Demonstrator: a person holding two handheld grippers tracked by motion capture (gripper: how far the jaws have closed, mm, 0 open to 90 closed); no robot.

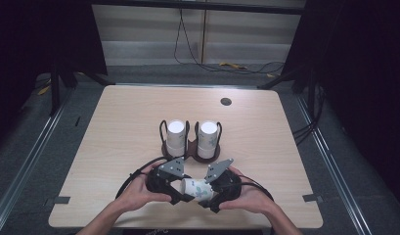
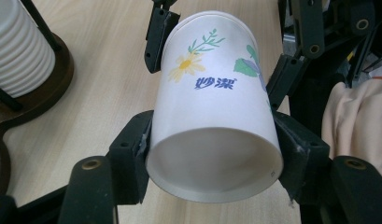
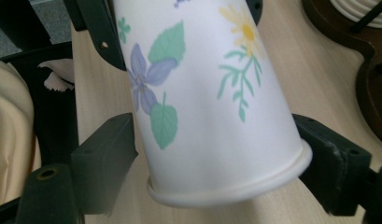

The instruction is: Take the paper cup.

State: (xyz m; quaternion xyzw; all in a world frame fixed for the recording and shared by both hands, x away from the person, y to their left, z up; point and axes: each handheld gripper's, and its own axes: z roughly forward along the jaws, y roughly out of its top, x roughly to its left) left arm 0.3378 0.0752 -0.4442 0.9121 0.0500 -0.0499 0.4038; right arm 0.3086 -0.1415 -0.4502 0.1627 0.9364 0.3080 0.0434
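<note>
Got my left gripper (image 2: pixel 212 154) clamped on the base end of a flowery paper cup (image 2: pixel 216 107) printed "妙潔", lying sideways just over the table's (image 1: pixel 114 127) near edge, right gripper (image 3: pixel 216 154) loose around its rim, two cup stacks (image 1: pixel 192 134) farther back.

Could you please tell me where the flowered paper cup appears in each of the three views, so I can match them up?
High view: the flowered paper cup lies on its side low at centre, between the two grippers.
Left gripper view: at centre, its base end nearest the camera, clamped by the black jaws.
Right gripper view: at centre, its rolled rim nearest the camera.
Shared landmark: the dark wooden cup holder, at left in the left gripper view and top right in the right gripper view.
</note>
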